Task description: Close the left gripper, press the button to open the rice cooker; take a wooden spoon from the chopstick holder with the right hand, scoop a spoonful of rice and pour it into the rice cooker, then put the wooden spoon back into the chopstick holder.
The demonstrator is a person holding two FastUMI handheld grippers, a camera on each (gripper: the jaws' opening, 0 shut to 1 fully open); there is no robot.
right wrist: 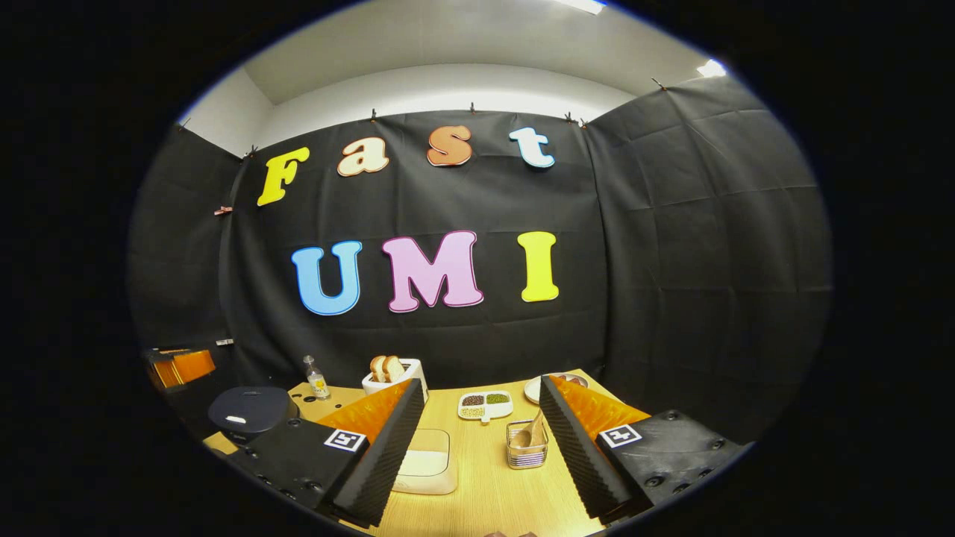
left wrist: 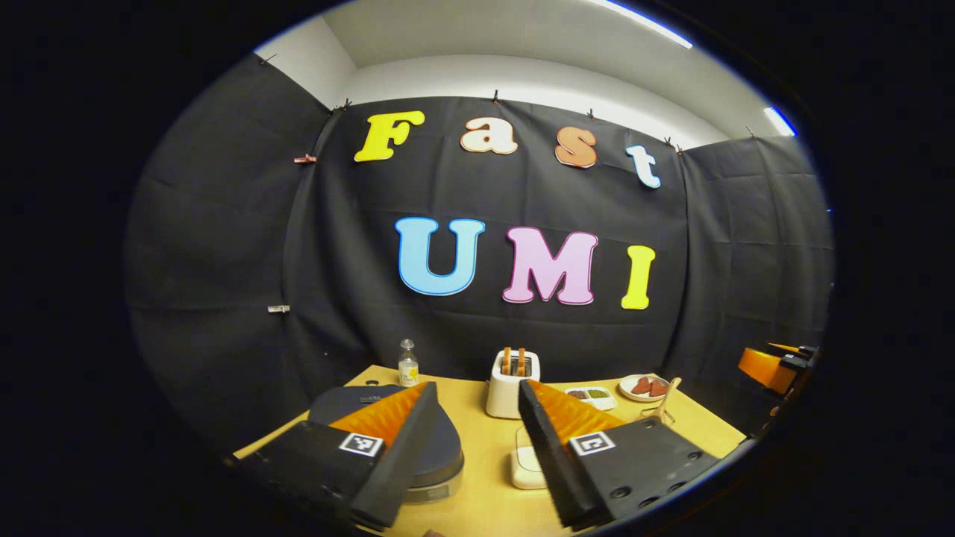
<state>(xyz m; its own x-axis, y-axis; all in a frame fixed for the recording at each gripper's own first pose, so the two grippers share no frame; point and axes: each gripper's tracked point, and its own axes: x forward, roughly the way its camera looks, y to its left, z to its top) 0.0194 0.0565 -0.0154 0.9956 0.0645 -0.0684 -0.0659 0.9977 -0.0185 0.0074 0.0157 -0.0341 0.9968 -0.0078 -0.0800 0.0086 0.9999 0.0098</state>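
Observation:
The rice cooker (left wrist: pixel 440 455) is dark and round with its lid down; it sits at the table's near left, partly behind my left gripper's finger. My left gripper (left wrist: pixel 477 388) hovers open above the table, holding nothing. In the right gripper view the cooker (right wrist: pixel 252 410) is at the far left. A wire chopstick holder (right wrist: pixel 527 447) stands mid-table with the wooden spoon (right wrist: pixel 531 431) leaning in it. My right gripper (right wrist: pixel 481 384) is open and empty, short of the holder. A white square rice container (right wrist: pixel 425 462) lies between cooker and holder.
A white toaster (right wrist: pixel 392 377) with bread, a small bottle (right wrist: pixel 316 378), a divided dish of grains (right wrist: pixel 485 405) and a plate (right wrist: pixel 548 384) line the table's back edge. The black cloth wall rises close behind. The left gripper (right wrist: pixel 179 367) shows at the far left.

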